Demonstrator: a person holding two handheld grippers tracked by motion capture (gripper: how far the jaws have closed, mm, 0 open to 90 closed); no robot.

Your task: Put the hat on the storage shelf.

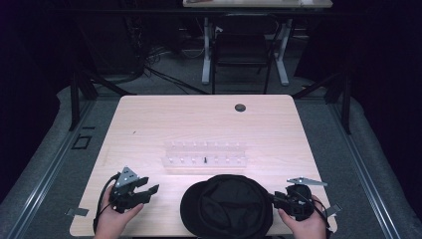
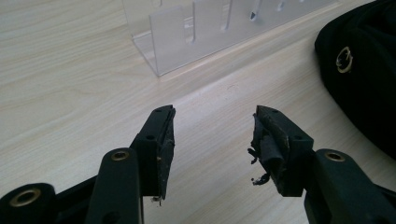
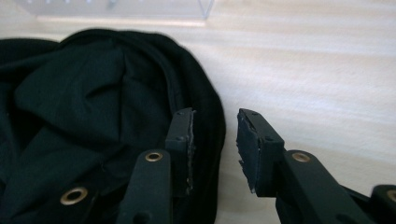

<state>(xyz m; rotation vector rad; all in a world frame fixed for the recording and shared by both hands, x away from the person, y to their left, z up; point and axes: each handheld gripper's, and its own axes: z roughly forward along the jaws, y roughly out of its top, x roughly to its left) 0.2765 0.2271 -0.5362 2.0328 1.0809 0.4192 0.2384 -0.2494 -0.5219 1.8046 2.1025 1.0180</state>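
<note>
A black cap (image 1: 226, 206) lies at the table's near edge, between my two grippers. Its side bears a small gold emblem (image 2: 344, 59) in the left gripper view. Behind it stands a clear plastic rack (image 1: 205, 154) with two rows of small pegs and one dark pin (image 1: 205, 160). My left gripper (image 1: 152, 191) rests left of the cap, and its jaws stand open over bare wood (image 2: 212, 140). My right gripper (image 1: 275, 199) sits at the cap's right rim. Its jaws are apart (image 3: 215, 144), with the rim of the cap (image 3: 93, 102) under the left one and nothing pinched.
The wooden table (image 1: 149, 124) has a round cable hole (image 1: 240, 107) at the far middle. Beyond it stand a dark chair (image 1: 241, 55) and a white-legged desk (image 1: 283, 50). Dark floor surrounds the table, and a bit of tape (image 1: 77, 212) sits at the near left corner.
</note>
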